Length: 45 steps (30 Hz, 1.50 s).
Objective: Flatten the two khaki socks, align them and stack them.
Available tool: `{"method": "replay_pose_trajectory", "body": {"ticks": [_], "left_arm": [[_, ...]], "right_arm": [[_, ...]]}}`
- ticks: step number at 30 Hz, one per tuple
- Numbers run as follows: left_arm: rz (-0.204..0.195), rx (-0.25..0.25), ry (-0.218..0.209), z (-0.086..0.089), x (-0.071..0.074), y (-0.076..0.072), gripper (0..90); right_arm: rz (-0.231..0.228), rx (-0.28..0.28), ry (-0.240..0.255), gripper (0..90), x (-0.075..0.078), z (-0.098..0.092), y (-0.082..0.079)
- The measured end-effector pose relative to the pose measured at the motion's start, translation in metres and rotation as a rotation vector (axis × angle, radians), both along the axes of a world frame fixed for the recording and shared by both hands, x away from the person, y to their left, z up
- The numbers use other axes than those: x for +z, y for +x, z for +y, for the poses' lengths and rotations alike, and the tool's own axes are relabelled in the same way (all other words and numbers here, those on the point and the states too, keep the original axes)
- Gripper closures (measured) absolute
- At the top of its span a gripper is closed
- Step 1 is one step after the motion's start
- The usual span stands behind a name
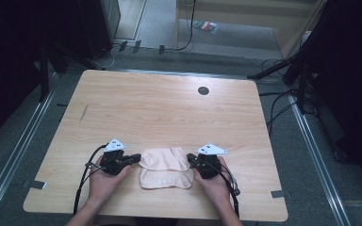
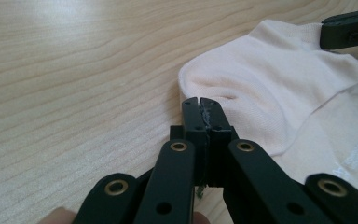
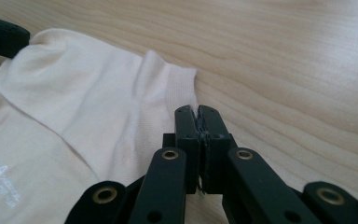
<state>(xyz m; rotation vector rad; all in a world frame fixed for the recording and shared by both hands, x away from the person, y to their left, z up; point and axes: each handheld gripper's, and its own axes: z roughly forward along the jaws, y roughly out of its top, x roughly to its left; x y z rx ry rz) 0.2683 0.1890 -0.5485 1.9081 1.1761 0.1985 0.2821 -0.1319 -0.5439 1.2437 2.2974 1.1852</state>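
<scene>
On the near half of the wooden table (image 1: 169,108), two pale pink socks (image 1: 165,167) lie overlapped, one partly atop the other. Left gripper (image 1: 137,157): positioned at the left edge of the upper sock (image 2: 265,88); jaws closed together, pinching the sock's edge. Right gripper (image 1: 190,157): positioned at the right edge of the same sock; jaws closed together on its cuff edge. Lower sock (image 3: 23,168): flat on the table, faint white lettering visible, lying beneath the upper sock.

Pale pink socks (image 1: 165,167) — light wood-grain table (image 1: 169,108) — black jaws.
</scene>
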Motion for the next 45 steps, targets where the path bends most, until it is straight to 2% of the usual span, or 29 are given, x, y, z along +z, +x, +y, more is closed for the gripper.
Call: {"method": "replay_pose_trajectory", "body": {"ticks": [5, 11, 14, 22, 26, 31, 35, 39, 41, 45], "left_arm": [[-0.026, -0.002, -0.029, 0.004, 0.01, -0.004, 90.0], [-0.06, -0.023, -0.06, 0.008, 0.026, -0.012, 90.0], [-0.071, -0.031, -0.07, 0.011, 0.033, -0.018, 90.0], [-0.061, -0.071, -0.096, 0.017, 0.042, -0.033, 90.0], [-0.038, -0.101, -0.071, 0.014, 0.037, -0.039, 90.0], [0.003, -0.122, -0.064, 0.01, 0.029, -0.044, 90.0], [0.011, -0.144, -0.023, 0.004, 0.024, -0.046, 90.0], [0.027, -0.149, -0.011, 0.002, 0.019, -0.046, 90.0], [0.027, -0.155, 0.019, 0.0, 0.016, -0.046, 90.0], [0.032, -0.158, 0.029, -0.002, 0.012, -0.045, 90.0]], "right_arm": [[-0.036, 0.002, 0.032, 89.3, 0.013, -0.001, -0.005], [-0.058, -0.004, 0.08, 89.3, 0.028, -0.003, -0.014], [-0.066, 0.003, 0.087, 89.3, 0.034, -0.003, -0.019], [-0.066, 0.026, 0.092, 89.3, 0.047, -0.009, -0.04], [-0.059, 0.03, 0.086, 89.3, 0.045, -0.013, -0.049], [-0.034, 0.038, 0.053, 89.3, 0.035, -0.018, -0.057], [-0.018, 0.044, 0.037, 89.2, 0.027, -0.017, -0.057], [-0.016, 0.048, 0.016, 89.2, 0.022, -0.015, -0.056], [-0.014, 0.045, -0.001, 89.2, 0.019, -0.016, -0.056], [-0.007, 0.039, -0.004, 89.1, 0.016, -0.018, -0.054]]}}
